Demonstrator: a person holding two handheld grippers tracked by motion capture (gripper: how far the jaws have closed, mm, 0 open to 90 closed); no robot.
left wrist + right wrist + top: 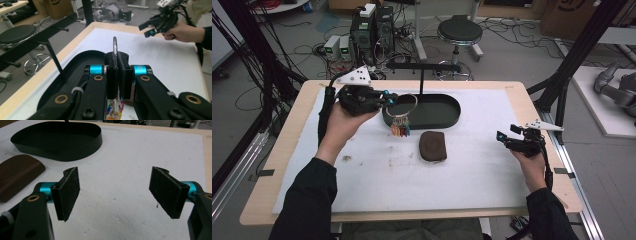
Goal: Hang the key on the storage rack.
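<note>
- The left gripper (388, 99) is clamped on a large metal key ring (402, 106), held in the air over the left end of the black oval tray (447, 112); small coloured tags (400, 130) hang from the ring just in front of the tray's near wall.
- In the left gripper view the ring (115, 46) is seen edge-on, a thin bright sliver rising from between the closed pads; the rest of it is hidden by the gripper's body, and the tags (114, 110) are cut off at the bottom edge.
- Any marks on the tags are too small and blurred to read.
- A thin black stand with a crossbar (422, 66) rises from the tray's far side; its foot is hard to make out against the dark tray floor.
- A brown pouch (433, 145) lies flat on the white mat (472, 170), just in front of the tray; in the right gripper view the frame's left edge cuts it off (17, 176).
- The right gripper (501, 135) hangs well to the right of the tray with its jaws wide apart and nothing between them.
- A cardboard box behind the table carries dark printing, cut off and unreadable.
</note>
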